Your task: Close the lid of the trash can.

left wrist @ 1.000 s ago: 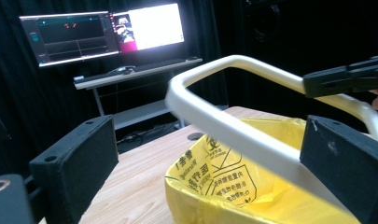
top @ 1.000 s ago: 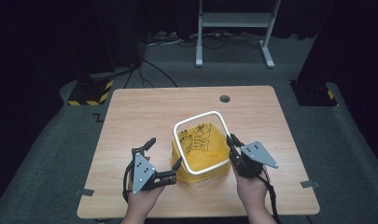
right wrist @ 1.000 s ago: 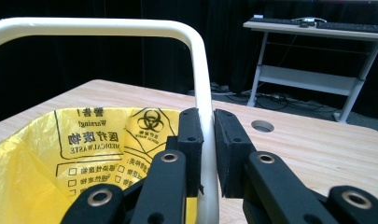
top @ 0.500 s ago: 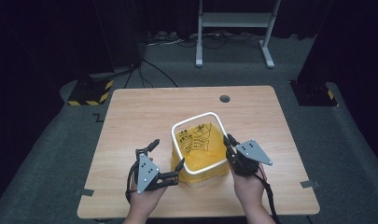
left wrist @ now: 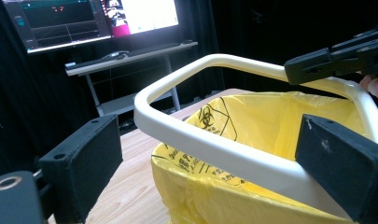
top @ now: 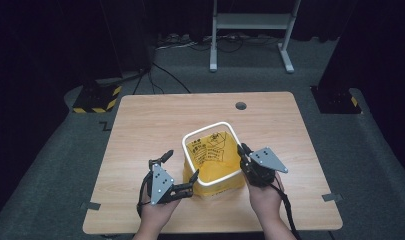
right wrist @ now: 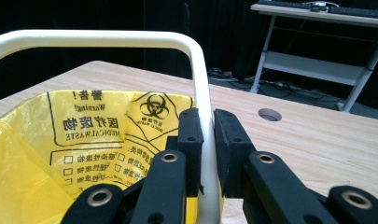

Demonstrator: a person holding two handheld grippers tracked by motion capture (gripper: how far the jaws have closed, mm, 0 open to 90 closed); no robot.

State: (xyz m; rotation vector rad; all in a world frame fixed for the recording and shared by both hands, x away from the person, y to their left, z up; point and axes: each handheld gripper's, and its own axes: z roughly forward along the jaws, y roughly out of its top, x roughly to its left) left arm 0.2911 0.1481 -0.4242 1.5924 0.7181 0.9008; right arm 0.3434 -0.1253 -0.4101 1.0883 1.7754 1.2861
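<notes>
A yellow biohazard bag (top: 215, 155) lines a bin with a white rim (top: 190, 157) near the table's front middle. My right gripper (top: 244, 152) is at the bin's right side. In the right gripper view its jaws (right wrist: 208, 140) are shut on the white rim (right wrist: 98, 38), one pad inside over the yellow bag (right wrist: 60, 140) and one outside. My left gripper (top: 179, 167) is at the bin's front left corner, open. In the left gripper view (left wrist: 210, 163) the rim (left wrist: 186, 140) runs between its wide jaws, and the right gripper (left wrist: 326, 60) pinches the far side.
The wooden table (top: 155, 120) has a round cable hole (top: 240, 105) behind the bin. A metal stand (top: 250, 22) and cables lie on the floor beyond, with a black-and-yellow block (top: 95, 97) at the left. Monitors (left wrist: 93, 18) stand on a desk in the left gripper view.
</notes>
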